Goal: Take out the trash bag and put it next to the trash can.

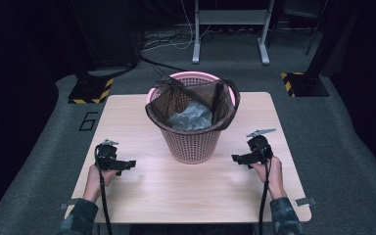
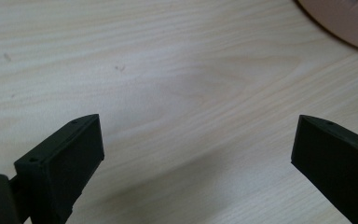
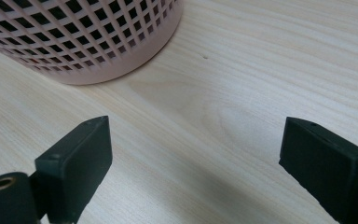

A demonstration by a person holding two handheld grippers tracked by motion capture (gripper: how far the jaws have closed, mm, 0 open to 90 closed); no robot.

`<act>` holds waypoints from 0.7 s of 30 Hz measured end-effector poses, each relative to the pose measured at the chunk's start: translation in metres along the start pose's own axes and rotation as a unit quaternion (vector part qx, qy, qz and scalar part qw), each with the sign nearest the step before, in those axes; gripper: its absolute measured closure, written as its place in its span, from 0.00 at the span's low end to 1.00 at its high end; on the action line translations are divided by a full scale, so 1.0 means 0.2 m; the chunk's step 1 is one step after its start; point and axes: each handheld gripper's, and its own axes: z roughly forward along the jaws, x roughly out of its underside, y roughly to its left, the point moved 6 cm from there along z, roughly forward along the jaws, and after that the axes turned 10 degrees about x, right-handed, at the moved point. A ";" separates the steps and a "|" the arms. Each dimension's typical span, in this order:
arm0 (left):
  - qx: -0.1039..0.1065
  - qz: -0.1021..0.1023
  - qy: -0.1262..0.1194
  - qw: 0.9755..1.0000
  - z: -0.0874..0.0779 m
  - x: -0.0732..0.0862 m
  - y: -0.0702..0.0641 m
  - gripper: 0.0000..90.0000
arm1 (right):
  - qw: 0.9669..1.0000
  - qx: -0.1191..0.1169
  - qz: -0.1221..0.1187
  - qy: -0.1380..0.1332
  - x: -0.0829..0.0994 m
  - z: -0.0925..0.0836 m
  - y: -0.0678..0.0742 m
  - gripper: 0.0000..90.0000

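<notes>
I look down on a dim room with a grey carpeted floor (image 1: 352, 147) that takes up most of the high view, darkest along the left and right edges. At the top centre of the frame stands a grey metal frame (image 1: 230, 29) on two feet, with loose cables (image 1: 166, 39) on the floor to its left. Two black stands with yellow-and-black striped bases sit on the carpet, one at the upper left (image 1: 92, 90) and one at the upper right (image 1: 301, 83).

In the middle of the frame lies the tabletop (image 1: 176, 196), pale wood with a fine grain and rounded corners, its front half bare. A pink lattice basket (image 1: 191, 142) stands upright on it, towards its far edge, at the centre of the frame. A dark mesh bag (image 1: 176, 100) lines the basket and folds out over its rim, and something crumpled and grey-blue (image 1: 191, 117) lies inside; I cannot tell what it is.

My left gripper (image 1: 127, 164) shows at the lower left of the high view, near the basket but apart from it. In the left gripper view its fingers (image 2: 60, 163) stand wide with bare wood between them. My right gripper (image 1: 237, 158) sits at the lower right, just beside the basket's foot, and its fingers (image 3: 74, 158) are wide too, with nothing between them.
</notes>
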 end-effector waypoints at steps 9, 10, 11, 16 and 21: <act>0.024 0.001 -0.005 1.000 -0.03 -0.13 -0.02 0.03 | 1.000 0.003 -0.001 0.002 -0.05 -0.02 -0.02 0.14; 0.024 0.003 -0.006 1.000 -0.04 -0.14 -0.03 0.04 | 1.000 0.004 -0.001 0.002 -0.06 -0.02 -0.02 0.15; 0.026 0.003 -0.007 1.000 -0.05 -0.16 -0.03 0.04 | 1.000 0.004 0.001 0.002 -0.07 -0.03 -0.03 0.15; 0.035 0.013 0.013 0.999 -0.06 -0.23 -0.06 0.04 | 1.000 0.000 -0.002 0.004 -0.13 -0.06 -0.04 0.16; 0.038 0.019 0.028 0.999 -0.06 -0.30 -0.08 0.04 | 1.000 -0.002 -0.009 0.012 -0.18 -0.09 -0.05 0.16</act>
